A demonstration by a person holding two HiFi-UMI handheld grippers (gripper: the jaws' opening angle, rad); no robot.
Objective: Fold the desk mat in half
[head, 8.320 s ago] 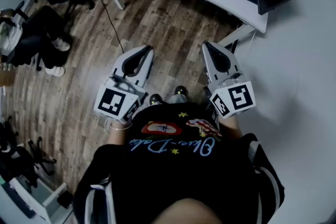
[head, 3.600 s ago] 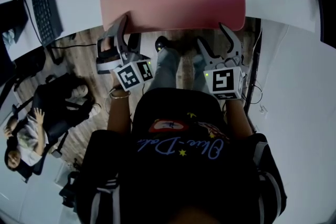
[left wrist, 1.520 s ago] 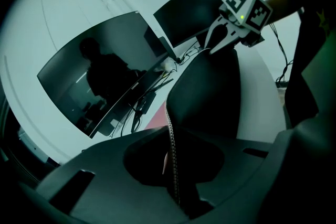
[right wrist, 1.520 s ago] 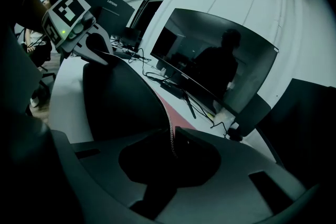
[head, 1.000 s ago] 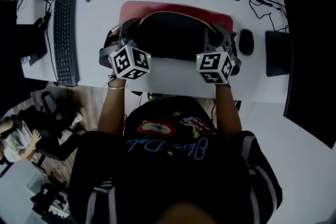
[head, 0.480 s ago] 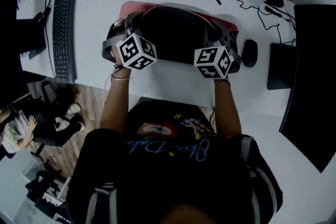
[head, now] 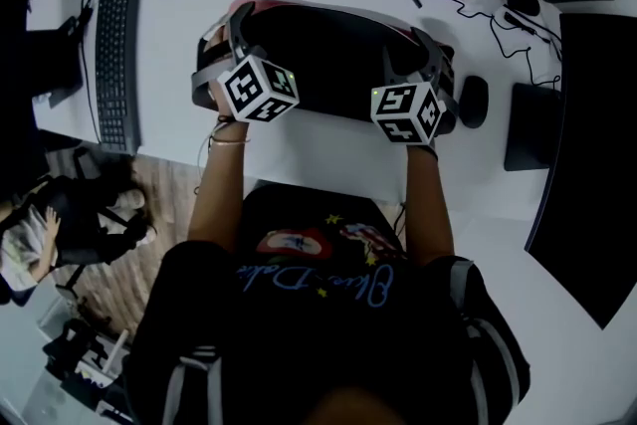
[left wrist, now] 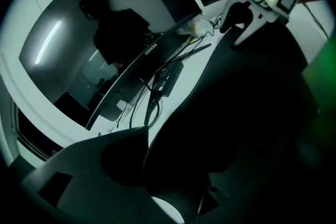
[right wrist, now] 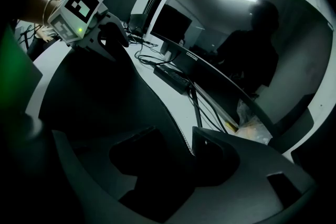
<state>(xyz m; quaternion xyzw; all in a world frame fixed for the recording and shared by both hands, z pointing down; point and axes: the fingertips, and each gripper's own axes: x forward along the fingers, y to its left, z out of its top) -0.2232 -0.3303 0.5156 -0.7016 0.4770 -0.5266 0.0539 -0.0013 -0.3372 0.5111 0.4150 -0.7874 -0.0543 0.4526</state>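
Both my left gripper (head: 221,33) and right gripper (head: 434,61) have just been opening. Their jaws stand apart, the folded desk mat (head: 328,55) edge between them, seemingly unpinched. The mat lies black side up, right of the keyboard (head: 111,55).

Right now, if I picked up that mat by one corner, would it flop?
Probably floppy: the desk mat is doubled over, black underside up, and its edge runs in a soft curve. Likely light, since that edge looks thin. It might spring back open, because the folded half seems to bulge instead of lying flat.
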